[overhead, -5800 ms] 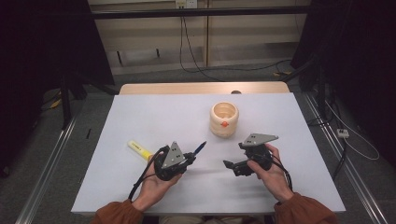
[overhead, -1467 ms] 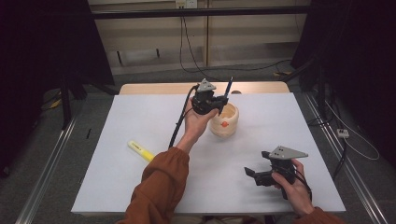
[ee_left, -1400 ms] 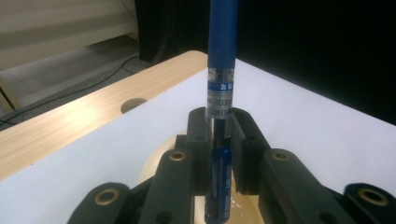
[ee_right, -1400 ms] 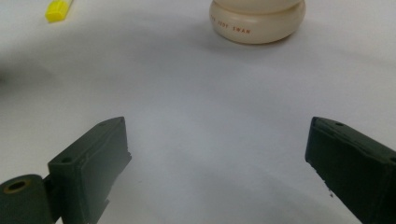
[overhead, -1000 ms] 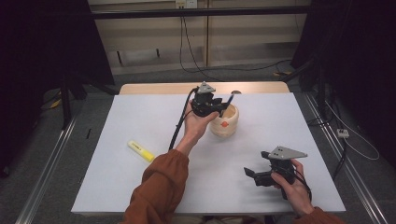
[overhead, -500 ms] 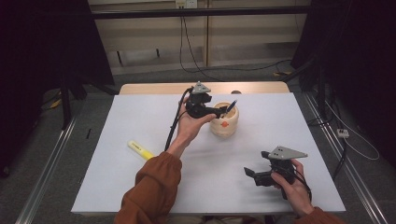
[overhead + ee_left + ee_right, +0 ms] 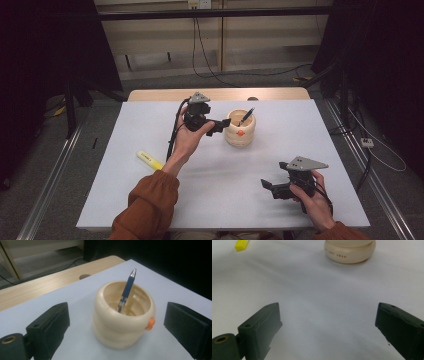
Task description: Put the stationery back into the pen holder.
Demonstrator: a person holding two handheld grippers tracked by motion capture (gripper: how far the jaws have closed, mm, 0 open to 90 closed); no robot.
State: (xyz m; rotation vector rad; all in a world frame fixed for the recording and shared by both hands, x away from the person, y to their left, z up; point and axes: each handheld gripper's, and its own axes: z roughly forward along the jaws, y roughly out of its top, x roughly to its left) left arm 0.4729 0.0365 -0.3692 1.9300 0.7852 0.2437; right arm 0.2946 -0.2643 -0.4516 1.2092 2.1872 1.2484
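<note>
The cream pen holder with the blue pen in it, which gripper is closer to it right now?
Left. The left gripper hovers right beside the cream pen holder, jaws open toward it. The right gripper sits low near the table's near edge, well apart.

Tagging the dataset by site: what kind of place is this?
Likely a lab recording rig, not a home: white-covered table ringed by black curtains, loose floor cables, handheld black two-jaw grippers with onboard cameras.

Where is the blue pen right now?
The blue pen stands tilted inside the cream ceramic holder at the table's far middle in the high view, just right of the open left gripper.
</note>
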